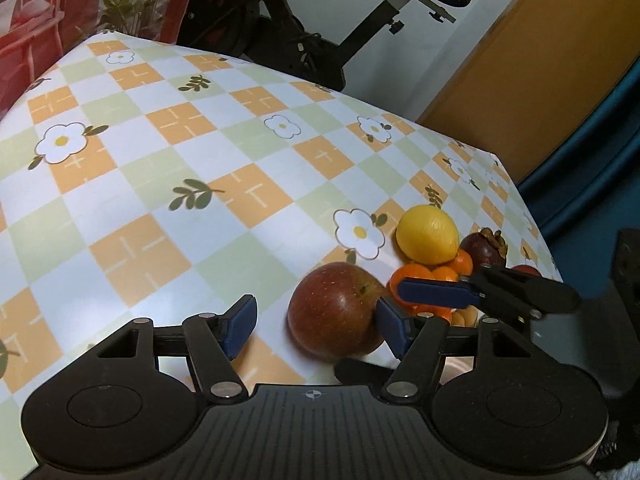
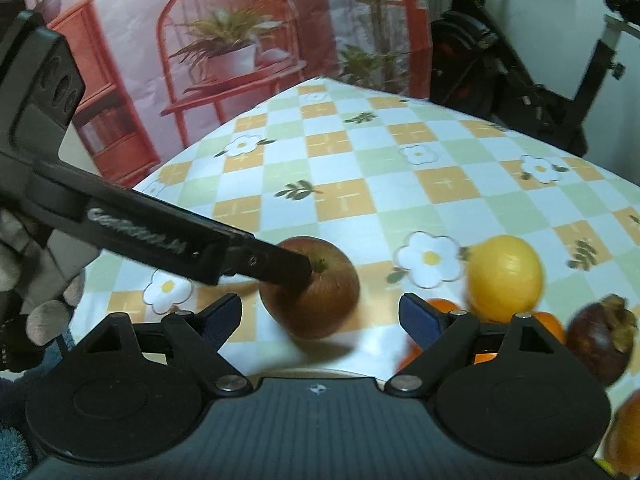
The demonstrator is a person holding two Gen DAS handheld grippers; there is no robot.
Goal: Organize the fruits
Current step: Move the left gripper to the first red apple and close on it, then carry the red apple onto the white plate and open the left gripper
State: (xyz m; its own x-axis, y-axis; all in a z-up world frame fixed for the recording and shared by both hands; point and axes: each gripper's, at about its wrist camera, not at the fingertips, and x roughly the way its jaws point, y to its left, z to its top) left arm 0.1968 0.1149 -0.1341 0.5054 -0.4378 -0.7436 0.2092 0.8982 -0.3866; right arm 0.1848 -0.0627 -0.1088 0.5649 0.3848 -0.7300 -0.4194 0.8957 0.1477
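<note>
The round red-brown apple [image 1: 336,316] sits stem-up on the bench [image 1: 160,200] under its checked orange, green and white floral cloth, near the front edge; it lies between the spread fingers of the left hand-held gripper [image 1: 316,326], whose right blue pad [image 1: 394,326] looks to touch its flank while the left pad stands apart from it, so the jaws are open and clamp nothing; I judge the apple firm, fairly heavy and smooth-skinned, liable to roll or slip if pinched high, so the hold belongs across its widest girth, well below the stem dimple; just beside it to the right crowd a yellow lemon [image 1: 428,234], several small orange tangerines [image 1: 426,274] and a dark purple mangosteen [image 1: 484,246] with a dry brown calyx, all close enough to be knocked; the right hand-held gripper [image 2: 320,316] has its jaws apart too and grips nothing, hovering by the tangerines, one blue finger lying over them in the left view; behind the bench stand a black exercise bike [image 1: 320,40] and a red-printed backdrop [image 2: 200,40].
</note>
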